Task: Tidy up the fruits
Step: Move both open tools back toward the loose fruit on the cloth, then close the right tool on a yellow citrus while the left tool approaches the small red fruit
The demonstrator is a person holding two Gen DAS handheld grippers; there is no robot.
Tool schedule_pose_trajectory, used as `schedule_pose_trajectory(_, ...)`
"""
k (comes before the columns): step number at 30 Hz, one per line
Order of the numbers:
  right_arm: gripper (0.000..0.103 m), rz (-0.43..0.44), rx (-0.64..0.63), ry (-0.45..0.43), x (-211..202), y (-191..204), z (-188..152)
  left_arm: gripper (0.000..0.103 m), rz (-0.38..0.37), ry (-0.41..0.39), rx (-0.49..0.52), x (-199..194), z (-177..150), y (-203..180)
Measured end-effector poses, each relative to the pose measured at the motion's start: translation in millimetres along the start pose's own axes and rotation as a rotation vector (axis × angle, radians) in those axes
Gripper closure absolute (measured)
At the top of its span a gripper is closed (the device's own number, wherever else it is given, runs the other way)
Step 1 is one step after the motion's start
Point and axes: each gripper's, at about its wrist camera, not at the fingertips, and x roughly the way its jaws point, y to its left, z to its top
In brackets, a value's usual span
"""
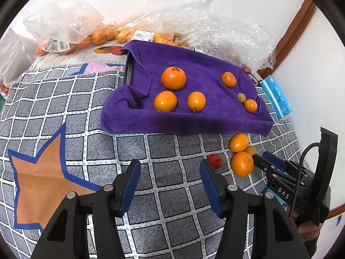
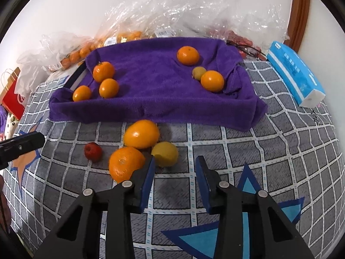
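My left tongs (image 1: 170, 183) hang released; my right tongs (image 2: 175, 173) stand apart, empty, beside the yellow fruit (image 2: 165, 153).

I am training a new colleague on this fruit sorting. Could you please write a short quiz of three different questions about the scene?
1. True or false: the red fruit lies on the purple towel.
2. How many orange fruits lie on the towel?
3. Which fruit is nearest to the right gripper? A. the yellow fruit B. the red fruit C. an orange on the towel

Key
1. False: it lies on the checked cloth, in front of the towel.
2. Five, with one small yellowish fruit beside them.
3. A
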Motion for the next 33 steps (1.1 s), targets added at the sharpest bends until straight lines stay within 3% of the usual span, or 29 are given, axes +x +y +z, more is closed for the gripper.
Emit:
schedule_pose_trajectory(12, 0.064, 0.061, 0.021, -0.032, -7.0, -14.0, -4.9, 0.049, 0.004, 0.013, 0.005, 7.5, 2.7, -8.5)
schedule_pose_trajectory(33, 0.065, 0.192, -0.019, -0.03, 24.8, -13.3, 10.3, 0.049, 0.005, 0.063, 0.084, 34.0, 4.2, -39.9)
